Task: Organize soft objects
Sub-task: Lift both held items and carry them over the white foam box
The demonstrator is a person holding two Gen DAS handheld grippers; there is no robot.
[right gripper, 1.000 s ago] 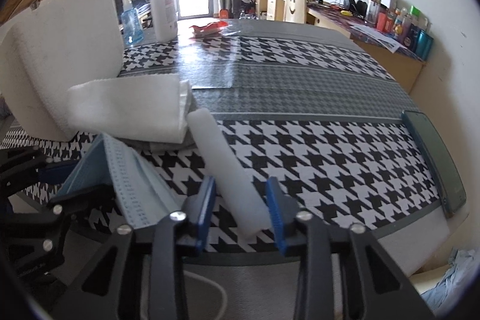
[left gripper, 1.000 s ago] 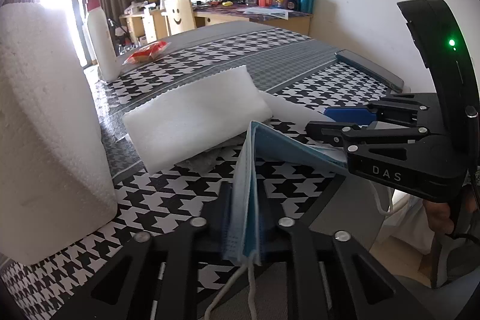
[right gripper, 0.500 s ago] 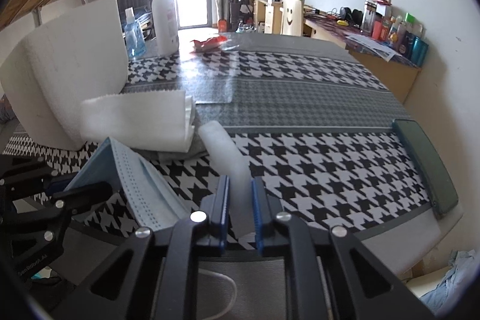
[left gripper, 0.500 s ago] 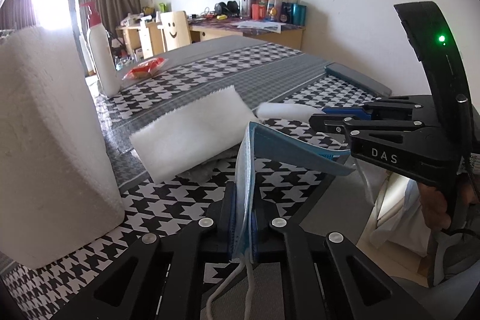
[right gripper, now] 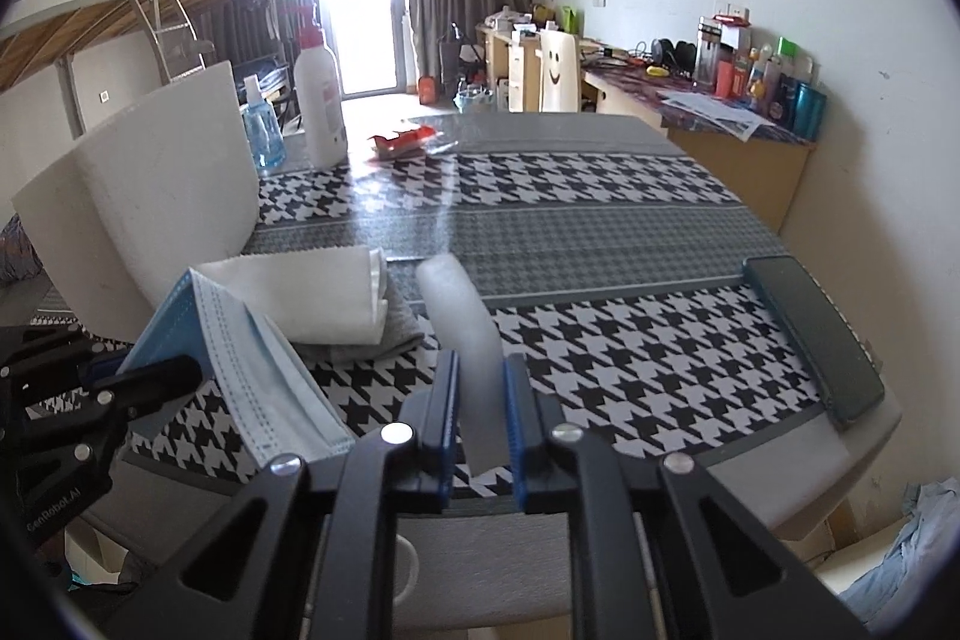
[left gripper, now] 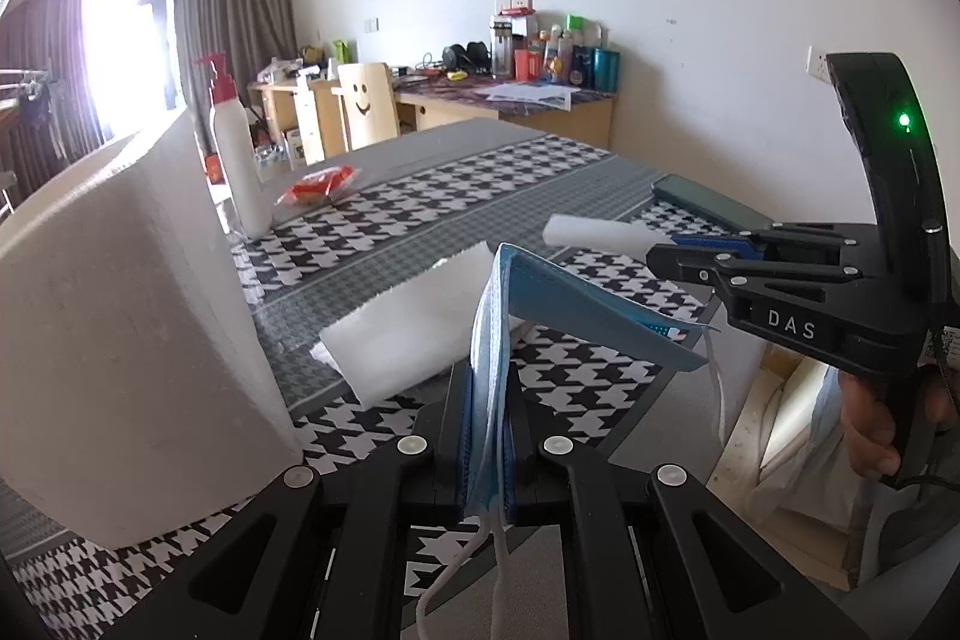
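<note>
Two soft things were held off the table (right gripper: 660, 244) at once: a blue face mask (left gripper: 501, 358) was pinched near its fold by the left gripper (left gripper: 487, 436), jaws pressed onto it, and a white foam roll (right gripper: 465, 334) was clamped between the blue pads of the right gripper (right gripper: 480, 424). The mask was draped open toward the right gripper, its ear loops (left gripper: 717, 376) dangling below the table edge; the roll was pointed out over the houndstooth cloth. A folded white towel (right gripper: 312, 295) lay on a grey cloth (right gripper: 396, 334) just beyond both tools, beside a large paper roll (left gripper: 126, 328). The step in hand was judged to be the carrying of both items toward a common spot, probably the folded stack. The next move was expected to call for lowering each item flat before the jaws were released, with the loops kept from snagging. How much of the foam roll lay behind the pads could not be seen, and the mask's far corner was cut off by the other tool in each view. The grey cloth was mostly covered, so its extent could not be made out.
</note>
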